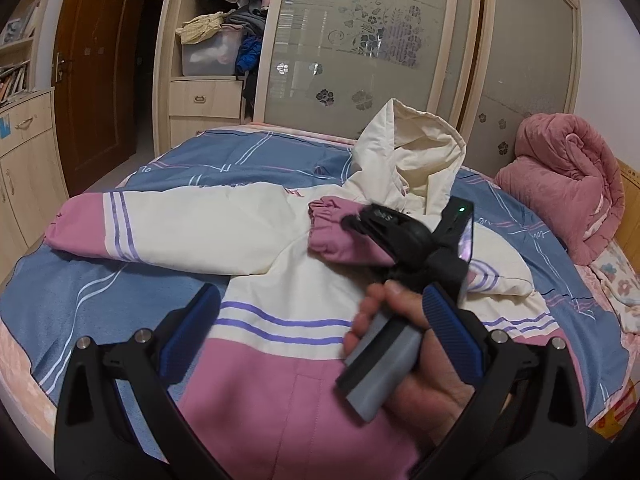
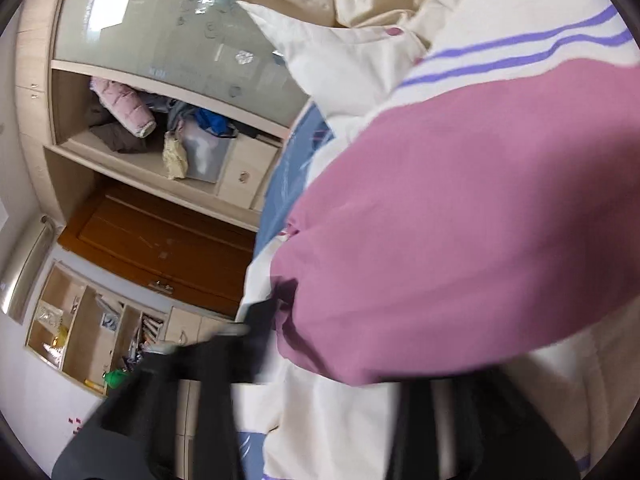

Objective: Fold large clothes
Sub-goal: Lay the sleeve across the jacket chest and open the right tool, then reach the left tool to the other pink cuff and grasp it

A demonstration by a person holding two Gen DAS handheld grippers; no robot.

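A cream and pink hooded jacket (image 1: 248,216) lies spread on the bed's blue blanket (image 1: 80,292), with its hood (image 1: 416,160) standing up at the far side. One sleeve stretches left; the other is folded across the chest, its pink cuff (image 1: 332,232) in the middle. My left gripper (image 1: 322,324) hovers open over the pink hem, nothing between its blue pads (image 1: 192,328). A hand (image 1: 404,320) holds my right gripper (image 1: 372,224) at that cuff. In the right wrist view the pink cuff (image 2: 460,220) fills the space between the right gripper's (image 2: 352,352) blurred, wide-set fingers.
A rolled pink quilt (image 1: 560,184) sits at the bed's far right. Beyond the bed stands a wardrobe with frosted sliding doors (image 1: 360,40) and an open shelf of clothes (image 1: 224,32). A brown door (image 1: 100,72) and a pale cabinet (image 1: 24,152) are at the left.
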